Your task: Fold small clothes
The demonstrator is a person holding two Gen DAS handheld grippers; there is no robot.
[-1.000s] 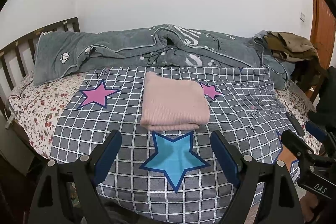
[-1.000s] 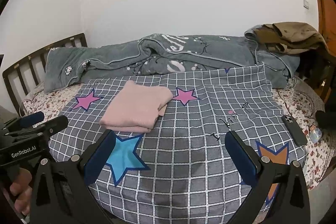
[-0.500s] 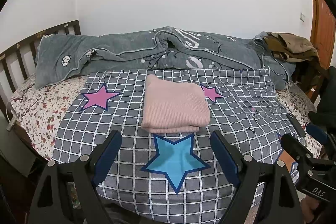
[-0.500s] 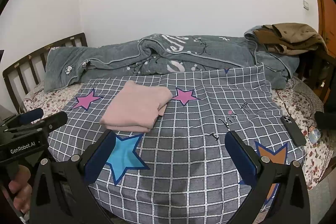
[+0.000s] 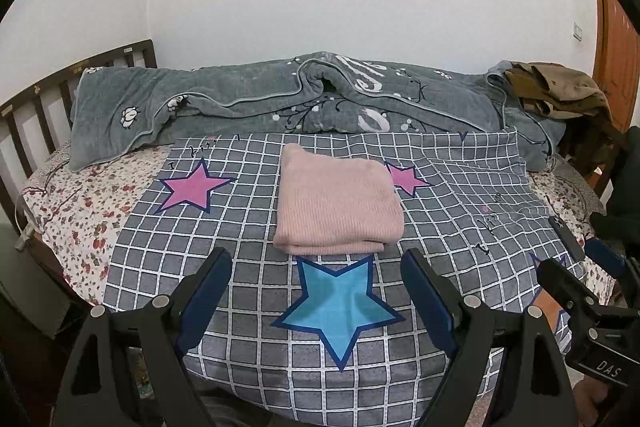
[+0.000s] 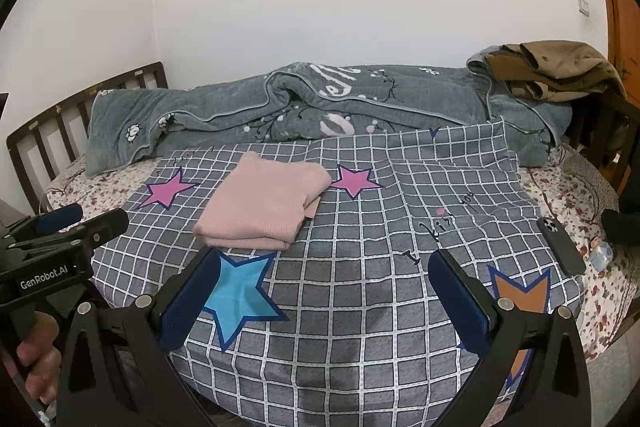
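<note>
**Both grippers drawn back from a folded pink garment on the bed**

Since a second ago both cameras have pulled slightly away from the bed, so the folded pink garment [image 5: 338,205] sits a little further from the fingers; the garment itself has not shifted. It lies folded into a neat, roughly square stack on a grey checked sheet [image 5: 248,227], between a large pink star [image 5: 192,187] on its left and a smaller pink star [image 5: 406,179] touching its right edge, with a blue star [image 5: 340,301] printed just in front of it; in the right wrist view the same garment [image 6: 262,205] shows its layered edges toward the camera.

The left gripper [image 5: 316,297] hangs over the near edge of the sheet, its jaws spread wide and holding nothing, apart from the garment; the right gripper [image 6: 324,297] is likewise wide and empty, further to the right, over bare checked cloth beside an orange star [image 6: 520,291].

Beyond the sheet a rumpled grey blanket [image 5: 280,103] stretches across the bed against a white wall; brown clothes [image 5: 556,89] are heaped on its right end; a dark wooden headboard [image 5: 36,107] stands at the left; a floral bedsheet [image 5: 84,203] shows around the checked one; a dark phone [image 6: 560,247] lies on the bed's right side.
</note>
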